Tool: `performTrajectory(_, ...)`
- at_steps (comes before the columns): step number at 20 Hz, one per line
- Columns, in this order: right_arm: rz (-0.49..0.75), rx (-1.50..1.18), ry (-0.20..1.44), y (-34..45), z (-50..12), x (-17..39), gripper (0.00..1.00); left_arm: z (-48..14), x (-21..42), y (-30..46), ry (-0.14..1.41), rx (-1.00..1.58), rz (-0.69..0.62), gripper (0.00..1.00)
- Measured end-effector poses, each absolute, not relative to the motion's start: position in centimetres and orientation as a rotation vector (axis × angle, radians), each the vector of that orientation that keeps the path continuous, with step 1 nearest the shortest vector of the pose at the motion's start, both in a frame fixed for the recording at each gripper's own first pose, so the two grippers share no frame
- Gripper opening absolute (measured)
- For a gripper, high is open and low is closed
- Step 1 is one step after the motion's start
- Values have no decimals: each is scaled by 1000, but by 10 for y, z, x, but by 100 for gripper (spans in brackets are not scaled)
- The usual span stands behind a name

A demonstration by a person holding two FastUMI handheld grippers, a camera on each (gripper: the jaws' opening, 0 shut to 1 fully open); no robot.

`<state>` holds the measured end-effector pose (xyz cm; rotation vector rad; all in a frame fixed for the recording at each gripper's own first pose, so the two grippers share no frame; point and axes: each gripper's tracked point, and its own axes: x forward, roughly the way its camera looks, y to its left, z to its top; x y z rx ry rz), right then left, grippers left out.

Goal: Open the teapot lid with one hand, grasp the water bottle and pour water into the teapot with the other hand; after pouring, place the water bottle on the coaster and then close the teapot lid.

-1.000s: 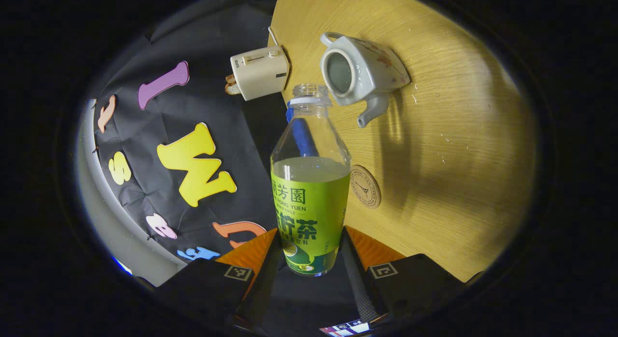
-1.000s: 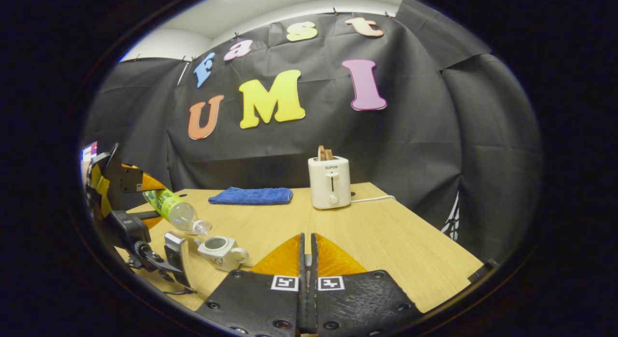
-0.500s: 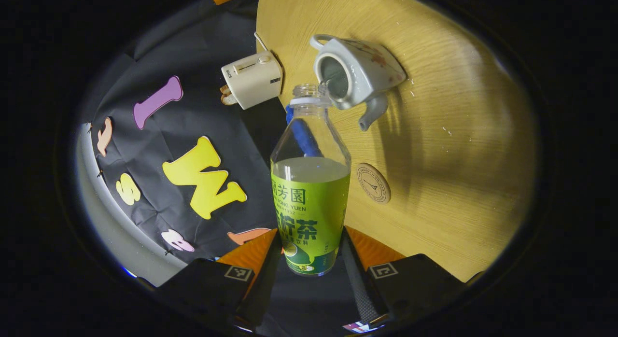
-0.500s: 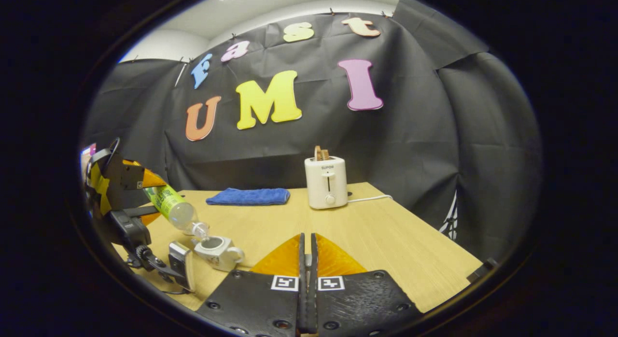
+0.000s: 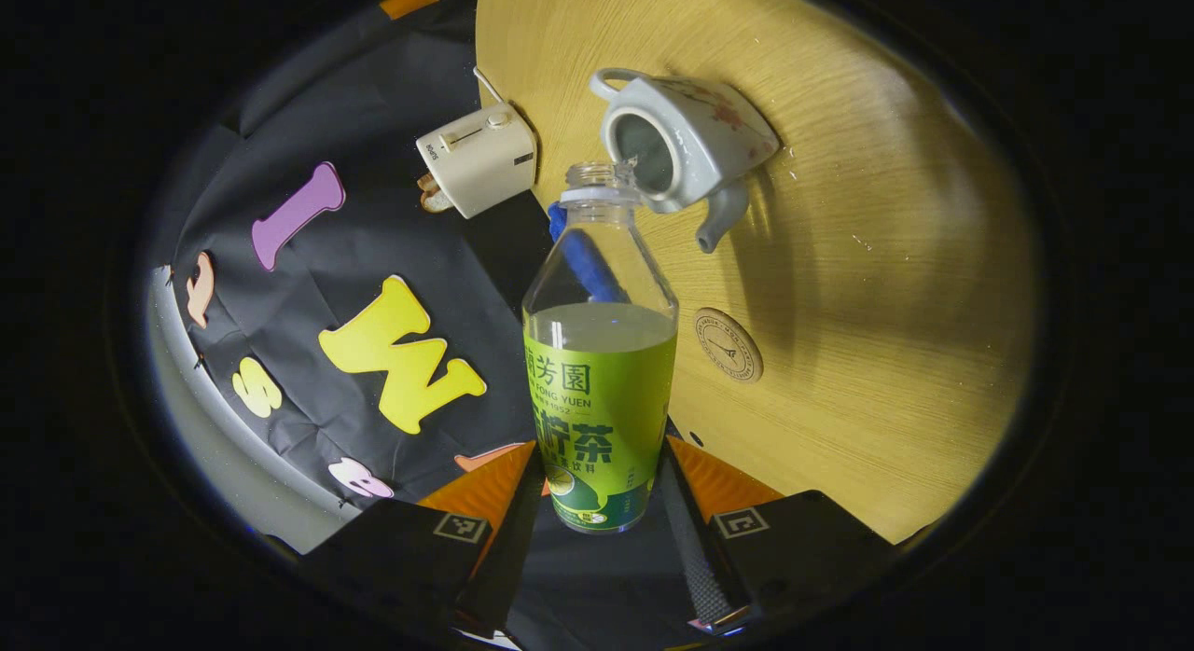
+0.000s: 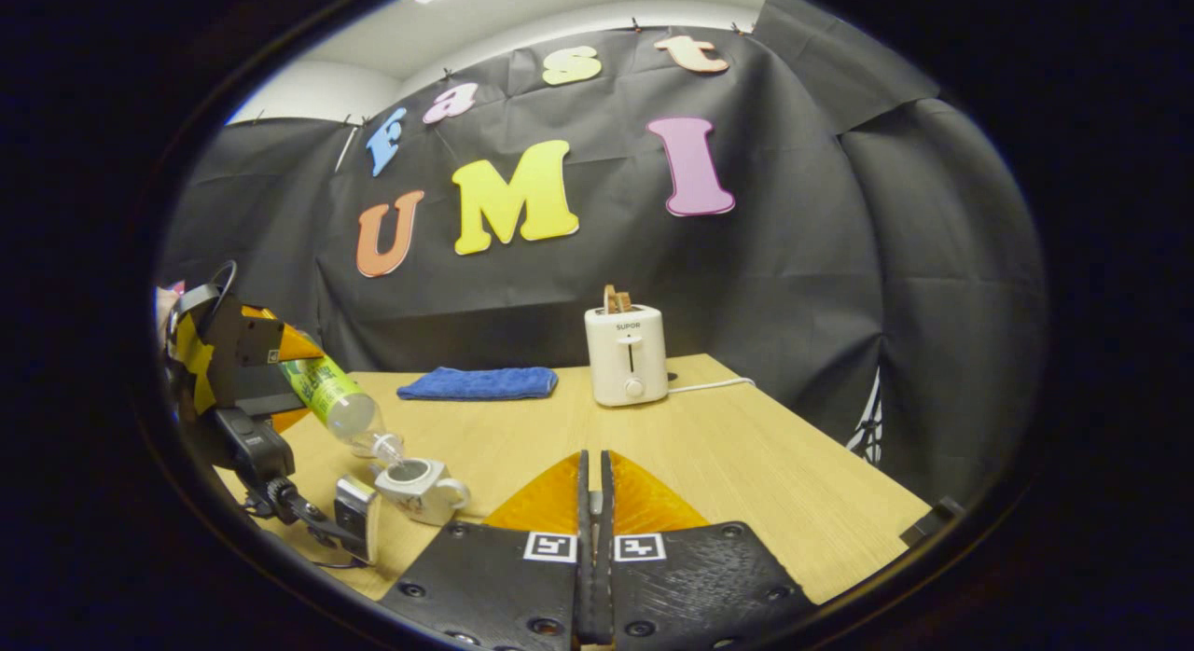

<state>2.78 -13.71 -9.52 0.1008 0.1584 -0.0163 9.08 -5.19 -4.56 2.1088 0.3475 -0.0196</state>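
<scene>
Tabletop [image 6: 746,464]: tilted bottle [image 5: 600,353] over lidless teapot [image 5: 686,143].

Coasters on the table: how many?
1. A round cork coaster lies on the wooden table, beside the water bottle and nearer the camera than the teapot. Others could be hidden behind the bottle.
</scene>
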Motion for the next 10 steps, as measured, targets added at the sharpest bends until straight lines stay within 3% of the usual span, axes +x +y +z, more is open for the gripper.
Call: performTrajectory(10,-16,110,162,-139,-97,27,0,-41,89,-56,367,2158,-14,73)
